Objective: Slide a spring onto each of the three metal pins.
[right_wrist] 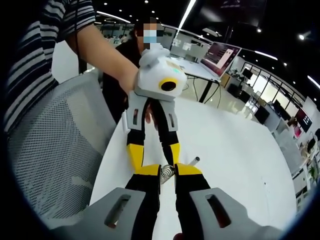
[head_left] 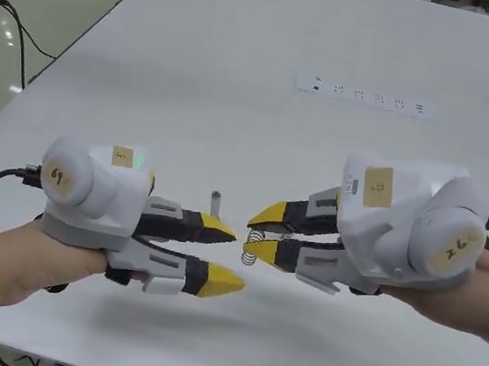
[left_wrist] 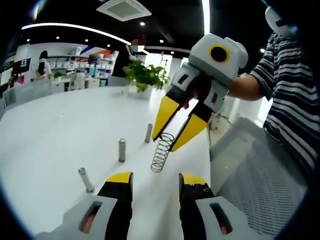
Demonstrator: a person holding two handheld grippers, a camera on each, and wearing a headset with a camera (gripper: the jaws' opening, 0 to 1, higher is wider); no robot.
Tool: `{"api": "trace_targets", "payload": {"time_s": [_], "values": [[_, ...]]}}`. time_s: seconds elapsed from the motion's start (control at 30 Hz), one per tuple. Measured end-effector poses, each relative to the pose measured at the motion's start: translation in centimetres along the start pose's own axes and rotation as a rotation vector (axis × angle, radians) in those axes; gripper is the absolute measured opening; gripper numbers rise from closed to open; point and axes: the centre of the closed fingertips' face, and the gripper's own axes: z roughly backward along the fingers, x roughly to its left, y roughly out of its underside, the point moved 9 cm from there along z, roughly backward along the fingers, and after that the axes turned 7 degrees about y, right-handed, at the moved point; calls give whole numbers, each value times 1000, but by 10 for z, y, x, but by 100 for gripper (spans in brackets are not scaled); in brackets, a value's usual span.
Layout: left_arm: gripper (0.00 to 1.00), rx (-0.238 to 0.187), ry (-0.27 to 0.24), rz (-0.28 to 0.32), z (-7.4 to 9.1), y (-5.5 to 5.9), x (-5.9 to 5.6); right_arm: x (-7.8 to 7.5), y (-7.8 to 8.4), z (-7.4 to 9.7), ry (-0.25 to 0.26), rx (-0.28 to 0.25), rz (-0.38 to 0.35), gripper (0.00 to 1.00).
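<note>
1 spring (left_wrist: 162, 152) clamped in right gripper (right_wrist: 168, 172), near 3 pins (left_wrist: 122, 149).

White table (left_wrist: 60, 130) stretches away past the jaws of the left gripper (left_wrist: 156, 176), a potted plant (left_wrist: 145, 75) beyond its far edge, light strips (left_wrist: 205, 15) glowing on the dark ceiling (left_wrist: 75, 15). Right of those jaws sits a grey mesh chair (left_wrist: 260, 170). Ahead of both pairs in the head view lies a white power strip (head_left: 365, 96).
</note>
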Motion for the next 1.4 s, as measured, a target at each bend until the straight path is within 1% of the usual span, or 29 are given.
{"api": "trace_targets", "payload": {"time_s": [0.13, 0.27, 0.33, 0.47, 0.6, 0.73, 0.8, 0.97, 1.07, 1.17, 1.2, 1.27, 1.33, 1.4], "values": [[33, -2, -22, 15, 8, 2, 2, -1, 2, 0, 4, 6, 2, 7], [34, -24, -59, 31, 19, 3, 5, -1, 4, 0, 6, 13, 3, 7], [35, -24, -73, 33, 23, 4, 6, -1, 4, 1, 8, 13, 2, 7], [45, -32, -103, 39, 29, 6, 7, -2, 6, 1, 13, 15, -3, 7], [50, -43, -129, 46, 34, 9, 8, -1, 5, 1, 13, 13, -2, 7], [59, -31, -139, 54, 36, 12, 7, -2, 5, 1, 17, 12, -3, 7], [63, -33, -150, 51, 38, 13, 7, -2, 5, 2, 21, 12, -2, 7], [76, -56, -171, 62, 44, 14, 7, -2, 6, 3, 25, 15, -3, 7], [84, -60, -186, 58, 47, 16, 8, -1, 6, 2, 26, 15, -4, 7], [90, -78, -193, 66, 51, 18, 7, -1, 6, 2, 27, 16, -4, 7], [92, -87, -205, 65, 51, 18, 7, -1, 6, 2, 29, 16, -4, 8], [98, -95, -215, 69, 52, 18, 8, -1, 7, 2, 31, 16, -7, 8], [98, -102, -222, 64, 54, 19, 8, -1, 7, 1, 35, 18, -10, 8], [98, -125, -224, 69, 56, 18, 8, 0, 8, 1, 33, 22, -9, 8]]}}
